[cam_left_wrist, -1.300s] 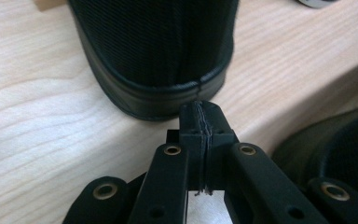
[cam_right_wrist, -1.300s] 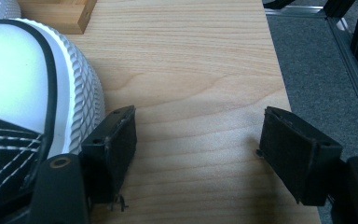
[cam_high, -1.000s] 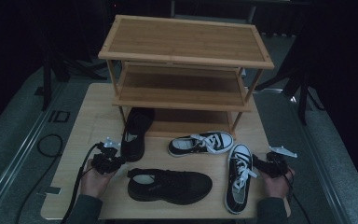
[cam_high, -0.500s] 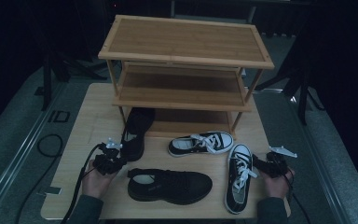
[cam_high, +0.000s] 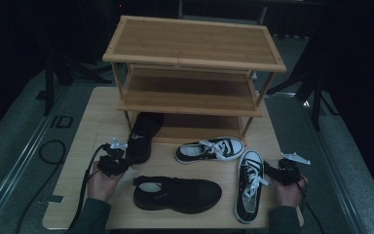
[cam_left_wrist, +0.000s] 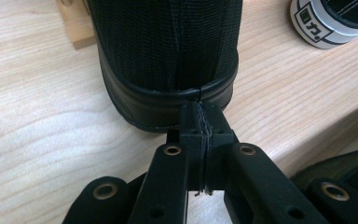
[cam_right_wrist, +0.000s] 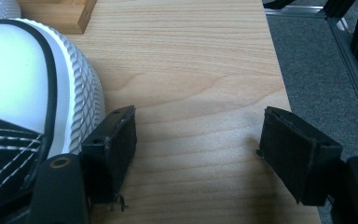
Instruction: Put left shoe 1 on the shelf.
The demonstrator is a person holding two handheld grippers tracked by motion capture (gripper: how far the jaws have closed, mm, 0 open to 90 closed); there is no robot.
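Item: black mesh shoe (cam_high: 143, 135), heel toward us, toe reaching in under the lowest shelf of the bamboo shoe rack (cam_high: 193, 73).

Left gripper (cam_left_wrist: 200, 133): jaws pressed together, pinching what we take to be the heel tab at the rear seam of the shoe (the tab itself is thin and dark, so the bite is hard to confirm). In the high view this gripper (cam_high: 113, 161) sits directly behind the heel, the shoe running straight ahead of it.

Right gripper (cam_right_wrist: 198, 140): jaws spread wide over bare table (cam_right_wrist: 191, 56), nothing between them. The white rubber toe of a black-and-white sneaker (cam_right_wrist: 32, 107) lies just beside its left jaw. In the high view the gripper (cam_high: 285, 170) rests at the table's right edge.

Also on the table: a second black shoe (cam_high: 177, 194) lying crosswise just right of the left gripper; a second sneaker (cam_high: 209, 149) ahead of the right gripper and to its left.

Handling notes, as we judge them:
- Push along the shoe's own length, so the toe goes in square between the rack's legs.
- Keep the sole flat on the wood; lifting by so small a pinch invites a slip or a twist.
- Steer clear of the rack leg just ahead and left of the heel.
- Release only once the heel is past the shelf's front edge.
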